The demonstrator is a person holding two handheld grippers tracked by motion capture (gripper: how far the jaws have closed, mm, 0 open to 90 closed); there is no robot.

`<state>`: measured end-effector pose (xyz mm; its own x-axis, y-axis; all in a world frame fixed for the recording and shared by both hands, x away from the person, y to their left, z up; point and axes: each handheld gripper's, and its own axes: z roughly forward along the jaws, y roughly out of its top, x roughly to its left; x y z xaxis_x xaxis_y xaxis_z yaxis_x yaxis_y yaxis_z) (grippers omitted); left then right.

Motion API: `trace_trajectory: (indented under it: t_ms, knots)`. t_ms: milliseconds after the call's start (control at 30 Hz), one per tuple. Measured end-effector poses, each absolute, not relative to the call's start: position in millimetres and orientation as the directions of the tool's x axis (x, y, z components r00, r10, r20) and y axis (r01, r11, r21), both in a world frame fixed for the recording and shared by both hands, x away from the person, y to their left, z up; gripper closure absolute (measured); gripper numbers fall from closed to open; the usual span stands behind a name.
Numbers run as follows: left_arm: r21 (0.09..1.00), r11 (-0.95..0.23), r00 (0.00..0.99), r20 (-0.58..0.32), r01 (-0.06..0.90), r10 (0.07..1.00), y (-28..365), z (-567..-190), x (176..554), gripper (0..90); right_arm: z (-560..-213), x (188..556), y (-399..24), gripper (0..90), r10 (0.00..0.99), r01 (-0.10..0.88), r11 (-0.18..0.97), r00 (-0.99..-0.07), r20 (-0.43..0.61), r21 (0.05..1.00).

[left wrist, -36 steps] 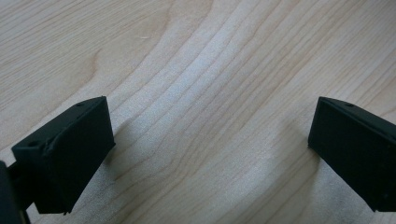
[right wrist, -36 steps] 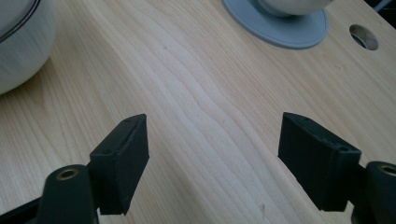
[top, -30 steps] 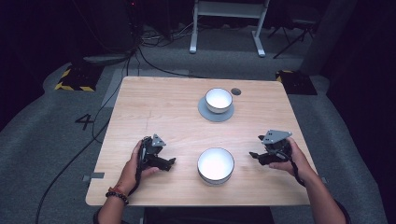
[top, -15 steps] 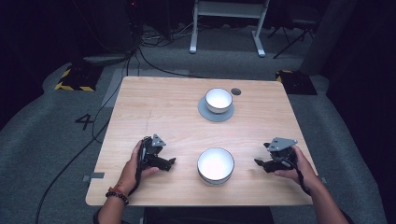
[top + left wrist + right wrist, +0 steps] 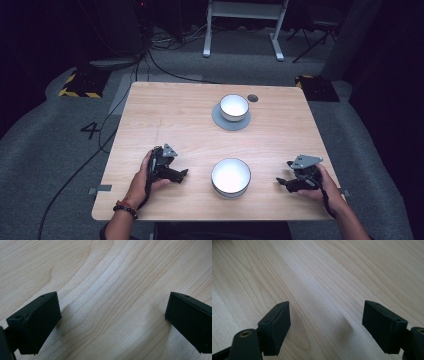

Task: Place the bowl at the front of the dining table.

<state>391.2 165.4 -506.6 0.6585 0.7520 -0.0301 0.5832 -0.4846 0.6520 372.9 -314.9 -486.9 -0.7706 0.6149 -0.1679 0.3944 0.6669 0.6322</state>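
On the left of the high view, the left gripper (image 5: 181,173) rests low on the light wooden table (image 5: 165,115), held in the person's left hand (image 5: 145,175), which wears a dark beaded bracelet (image 5: 125,209) at the wrist. The gripper points toward the middle of the table, and in the left gripper view (image 5: 111,315) its two black jaws stand wide apart with only bare wood grain between them, so it is open and grips nothing. Just to the right of it, near the table's front edge and about midway between the two hands, sits a white bowl (image 5: 230,177), upright, its inside plain white; neither gripper touches it. Farther back on the table, a smaller white bowl (image 5: 234,106) stands on a round grey saucer (image 5: 221,121), with a small dark round mark (image 5: 252,98) in the tabletop just beside it, toward the far edge. On the right, the right gripper (image 5: 281,181) sits low over the table near the front right corner, held in the person's right hand (image 5: 325,182), its grey three-cornered plate (image 5: 306,161) on top and its jaws pointing left toward the near bowl, yet apart from it. In the right gripper view (image 5: 325,317) the jaws are spread wide over bare wood, empty.
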Motion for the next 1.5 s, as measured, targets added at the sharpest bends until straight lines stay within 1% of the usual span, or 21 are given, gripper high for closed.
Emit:
trace_trajectory:
  t_ms: [67, 100, 200, 267, 600, 700, 867, 1100, 1500]
  knots:
    - [0.652, -0.485, 0.658, -0.030, 0.583, 0.752, 165.4, -506.6, 391.2, 0.4, -489.2, 370.9, -316.0, 22.7, 0.635, 0.415, 0.644, -0.759, -0.145, 0.643]
    - [0.652, -0.485, 0.658, -0.030, 0.583, 0.752, 165.4, -506.6, 391.2, 0.4, -489.4, 370.7, -318.5, 22.7, 0.625, 0.406, 0.653, -0.765, -0.154, 0.639]
    - [0.652, -0.484, 0.658, -0.030, 0.583, 0.752, 165.4, -506.6, 391.2, 0.4, -491.5, 367.4, -321.1, 22.4, 0.645, 0.422, 0.621, -0.754, -0.124, 0.660]
    - [0.652, -0.485, 0.658, -0.030, 0.583, 0.752, 165.4, -506.6, 391.2, 0.4, -492.6, 366.9, -325.5, 22.1, 0.640, 0.417, 0.621, -0.758, -0.123, 0.664]
    - [0.652, -0.484, 0.658, -0.030, 0.583, 0.753, 165.3, -506.6, 391.1, 0.4, -502.8, 358.7, -345.4, 19.9, 0.681, 0.457, 0.512, -0.732, -0.020, 0.727]
    - [0.652, -0.484, 0.658, -0.030, 0.583, 0.752, 165.3, -506.6, 391.2, 0.4, -504.3, 356.4, -352.1, 19.1, 0.684, 0.450, 0.504, -0.729, -0.023, 0.737]
    - [0.652, -0.484, 0.658, -0.030, 0.583, 0.752, 165.4, -506.6, 391.2, 0.4, -504.7, 353.4, -360.0, 18.8, 0.706, 0.466, 0.483, -0.709, -0.015, 0.742]
    - [0.651, -0.485, 0.659, -0.031, 0.584, 0.752, 165.4, -506.5, 391.2, 0.3, -504.4, 349.8, -373.7, 19.1, 0.708, 0.470, 0.484, -0.706, -0.015, 0.738]
    - [0.651, -0.485, 0.659, -0.031, 0.584, 0.752, 165.4, -506.5, 391.2, 0.3, -504.6, 347.0, -381.3, 19.0, 0.716, 0.472, 0.479, -0.698, -0.018, 0.740]
